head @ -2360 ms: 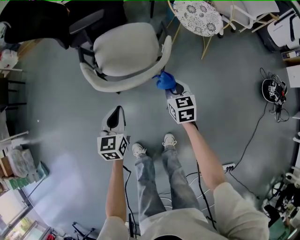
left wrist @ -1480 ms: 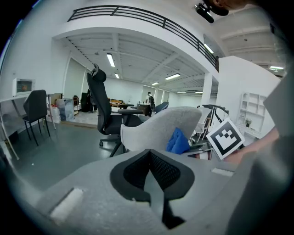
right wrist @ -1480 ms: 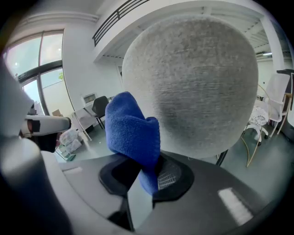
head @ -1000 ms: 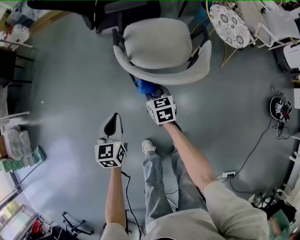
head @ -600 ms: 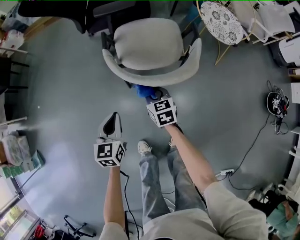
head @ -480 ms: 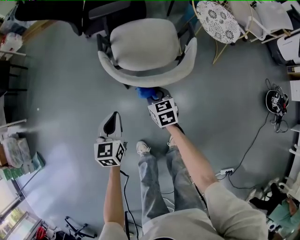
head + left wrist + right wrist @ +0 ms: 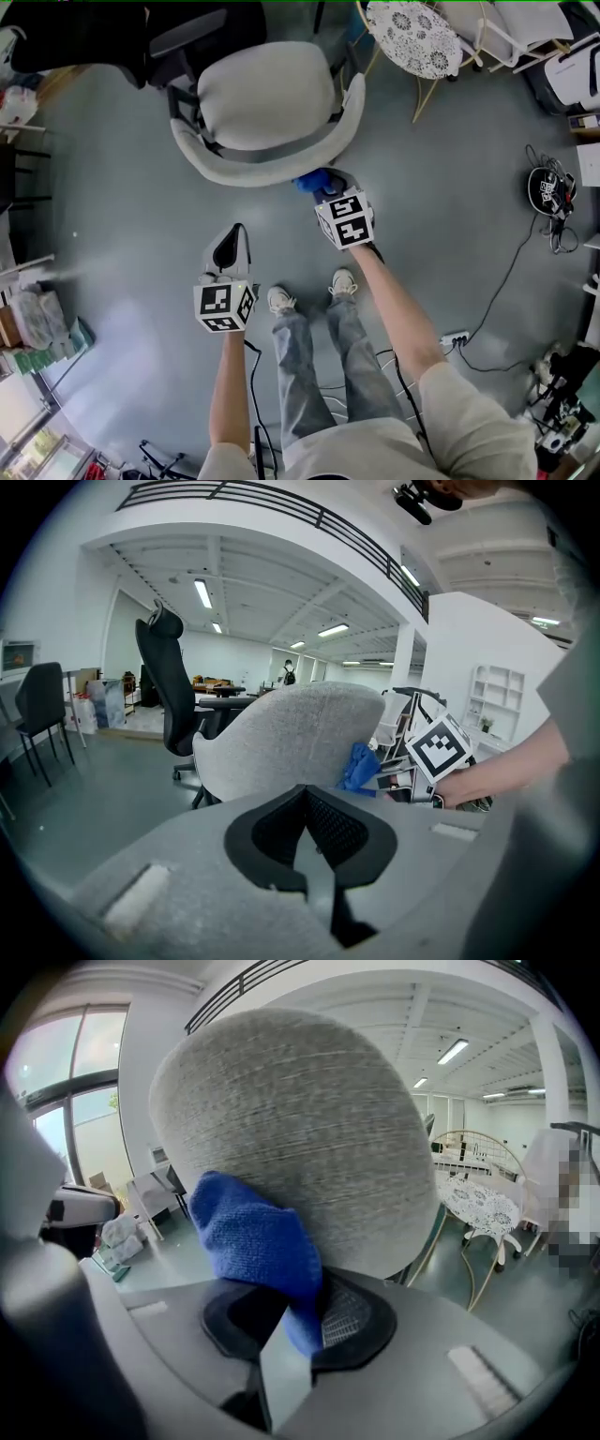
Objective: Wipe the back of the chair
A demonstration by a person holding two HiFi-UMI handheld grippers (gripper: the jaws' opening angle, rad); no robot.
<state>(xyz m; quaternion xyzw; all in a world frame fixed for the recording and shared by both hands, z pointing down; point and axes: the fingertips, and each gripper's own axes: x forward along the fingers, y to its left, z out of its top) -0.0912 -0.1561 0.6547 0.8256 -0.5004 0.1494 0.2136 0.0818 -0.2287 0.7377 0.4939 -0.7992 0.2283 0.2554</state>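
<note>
Grey floor of an open office, seen from the head view. Grey chair stands just ahead of the person's shoes, its curved chair back facing them. Right tongs hold a blue cloth against the chair back. Half a second ago the cloth sat near the middle of the curve; now it is right of middle. Judgement: a sideways wiping stroke is under way, heading for the right end. Left tongs hang well apart from the chair, over bare floor.

Left gripper view: the left tongs' jaws are pressed together with nothing between them. Chair back fills the middle distance, the cloth touching its right side. Black office chair stands beyond.

Right gripper view: jaws clamped on the blue cloth, which bunches up and lies against the grey fabric of the chair back. Wire-framed chair with a white patterned seat stands near, to the right.

Obstacles: the wire-framed chair sits close to the stroke's right end. Cables trail on the floor, right of the feet. Nothing lies on the chair back itself.
</note>
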